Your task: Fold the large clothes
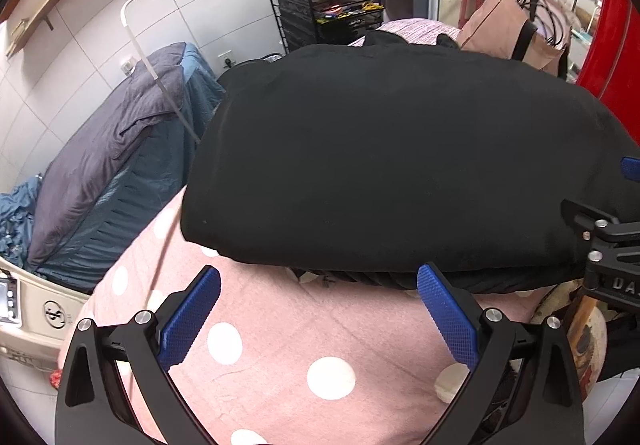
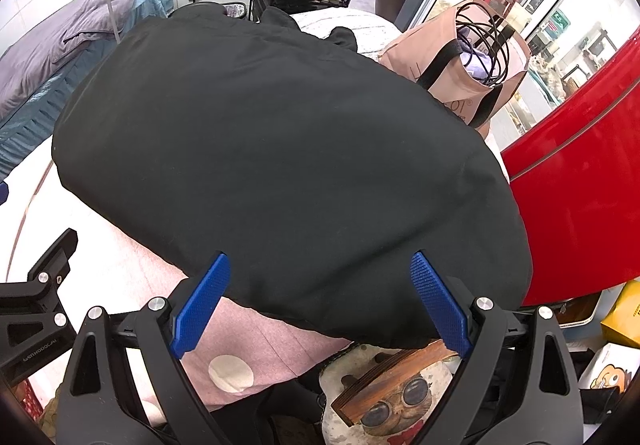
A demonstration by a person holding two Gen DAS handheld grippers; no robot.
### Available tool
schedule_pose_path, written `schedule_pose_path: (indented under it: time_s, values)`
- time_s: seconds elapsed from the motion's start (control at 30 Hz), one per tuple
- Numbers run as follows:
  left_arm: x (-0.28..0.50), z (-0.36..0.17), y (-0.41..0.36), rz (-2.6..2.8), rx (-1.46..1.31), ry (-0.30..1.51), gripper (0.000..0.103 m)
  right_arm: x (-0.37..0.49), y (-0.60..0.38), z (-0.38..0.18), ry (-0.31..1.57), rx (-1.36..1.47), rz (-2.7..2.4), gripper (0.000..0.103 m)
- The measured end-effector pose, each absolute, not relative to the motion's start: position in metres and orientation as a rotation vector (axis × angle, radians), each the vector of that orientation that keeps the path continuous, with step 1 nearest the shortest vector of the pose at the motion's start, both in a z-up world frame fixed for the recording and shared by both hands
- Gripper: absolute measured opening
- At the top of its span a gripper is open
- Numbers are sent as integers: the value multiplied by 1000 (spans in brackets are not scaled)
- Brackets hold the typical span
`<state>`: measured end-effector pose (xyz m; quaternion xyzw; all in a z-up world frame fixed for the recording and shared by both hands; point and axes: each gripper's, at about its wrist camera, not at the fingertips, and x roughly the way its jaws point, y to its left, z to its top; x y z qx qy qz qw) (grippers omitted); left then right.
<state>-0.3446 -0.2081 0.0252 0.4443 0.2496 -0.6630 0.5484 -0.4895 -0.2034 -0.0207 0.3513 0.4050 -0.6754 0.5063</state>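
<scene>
We log folded black fabric garment (image 1: 400, 157) at 12 o'clock on pink polka-dot cloth (image 1: 280, 325) | left gripper (image 1: 318, 305) jaws apart, empty | right gripper (image 2: 320, 293) jaws apart, empty

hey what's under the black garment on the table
The black garment lies on a pink polka-dot cloth, its near right edge overhanging a cat-print item. Whatever sits beneath its middle is covered.

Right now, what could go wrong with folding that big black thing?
The folded black garment hangs past the near edge of the pink polka-dot cloth, so a nudge might slide it off. Both the left gripper and right gripper are open, holding nothing. The beige tote bag with black cables stands close behind; a swung fold could catch it.
</scene>
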Motion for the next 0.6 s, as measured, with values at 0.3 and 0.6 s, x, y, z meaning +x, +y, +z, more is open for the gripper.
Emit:
schedule_pose_path:
  time_s: [0.3, 0.6]
  values:
    - [-347, 27, -200, -1655, 977, 594, 97, -490, -201, -23, 970, 858, -1625, 91]
    - [-346, 24, -203, -1647, 977, 597, 97, -492, -202, -25, 964, 870, -1628, 91]
